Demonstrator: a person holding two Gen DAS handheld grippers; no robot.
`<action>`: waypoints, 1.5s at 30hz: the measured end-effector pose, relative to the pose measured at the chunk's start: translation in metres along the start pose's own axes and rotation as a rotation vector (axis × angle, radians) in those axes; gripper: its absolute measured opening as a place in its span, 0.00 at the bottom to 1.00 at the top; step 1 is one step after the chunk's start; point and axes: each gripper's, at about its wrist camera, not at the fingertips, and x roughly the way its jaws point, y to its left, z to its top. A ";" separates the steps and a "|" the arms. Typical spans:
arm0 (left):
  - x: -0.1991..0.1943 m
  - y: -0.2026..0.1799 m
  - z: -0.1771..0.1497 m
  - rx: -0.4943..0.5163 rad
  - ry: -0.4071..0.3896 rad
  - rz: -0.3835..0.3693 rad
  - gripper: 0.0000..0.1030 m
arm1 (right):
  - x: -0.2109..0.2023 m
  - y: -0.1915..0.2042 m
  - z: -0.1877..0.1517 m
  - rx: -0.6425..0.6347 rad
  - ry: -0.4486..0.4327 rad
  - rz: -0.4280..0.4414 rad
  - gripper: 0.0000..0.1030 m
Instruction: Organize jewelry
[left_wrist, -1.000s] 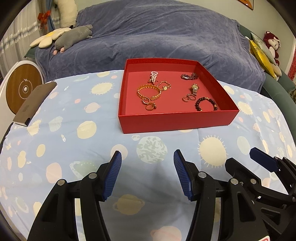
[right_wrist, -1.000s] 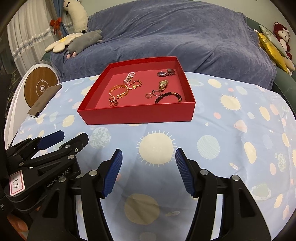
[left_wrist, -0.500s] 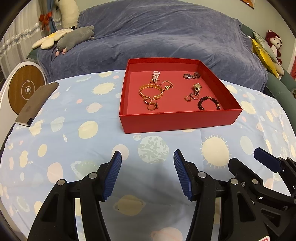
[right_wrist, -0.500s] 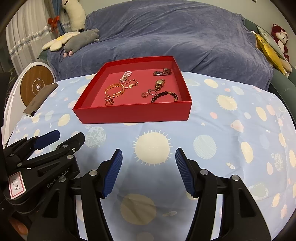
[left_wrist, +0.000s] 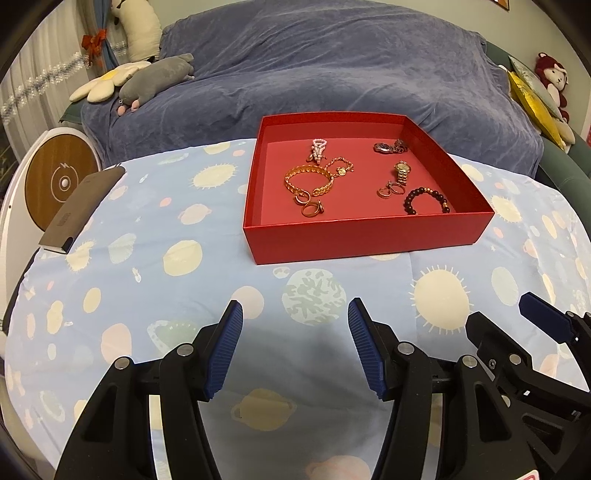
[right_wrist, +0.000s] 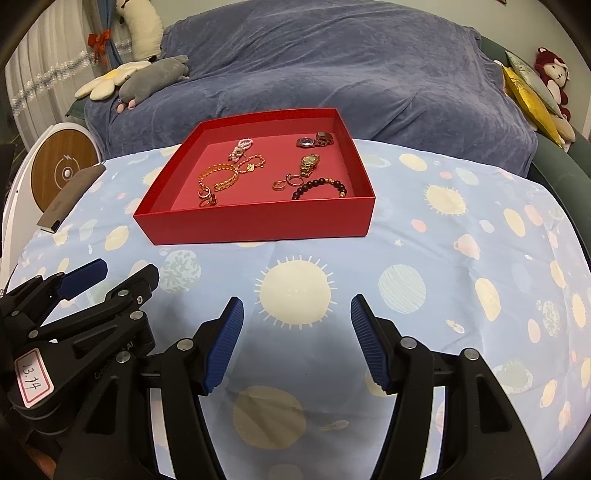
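A shallow red tray (left_wrist: 369, 236) (right_wrist: 258, 225) sits on the table's blue planet-print cloth. Inside lie a gold chain bracelet (left_wrist: 308, 182) (right_wrist: 218, 177), a dark bead bracelet (left_wrist: 424, 201) (right_wrist: 319, 186), a gold watch (left_wrist: 402, 171) (right_wrist: 308, 162), a dark watch (left_wrist: 388, 147) (right_wrist: 314, 141), a pearl piece (left_wrist: 318, 147) (right_wrist: 240, 146) and several rings. My left gripper (left_wrist: 293, 314) hovers open over the cloth in front of the tray, nothing between its blue pads. My right gripper (right_wrist: 297, 310) is open too, beside it and equally empty.
A grey phone-like slab (left_wrist: 81, 208) lies at the cloth's left edge by a round wooden-faced device (left_wrist: 59, 181). Behind the table is a sofa under a blue-grey throw (left_wrist: 332, 70), with plush toys (left_wrist: 147, 79) at left and cushions (left_wrist: 532, 92) at right.
Both views have tilted slightly, so the tray sits a little lower in each picture. The grippers stay open and in place; the jewelry has not moved.
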 end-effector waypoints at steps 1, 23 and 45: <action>0.001 0.000 0.000 0.000 0.002 0.003 0.56 | 0.000 0.000 0.000 0.001 0.000 -0.005 0.58; -0.002 0.007 0.005 -0.026 -0.021 0.051 0.83 | -0.003 -0.016 -0.001 0.039 -0.039 -0.062 0.92; 0.002 0.000 0.003 -0.009 -0.009 0.029 0.84 | -0.004 -0.028 -0.002 0.067 -0.040 -0.060 0.94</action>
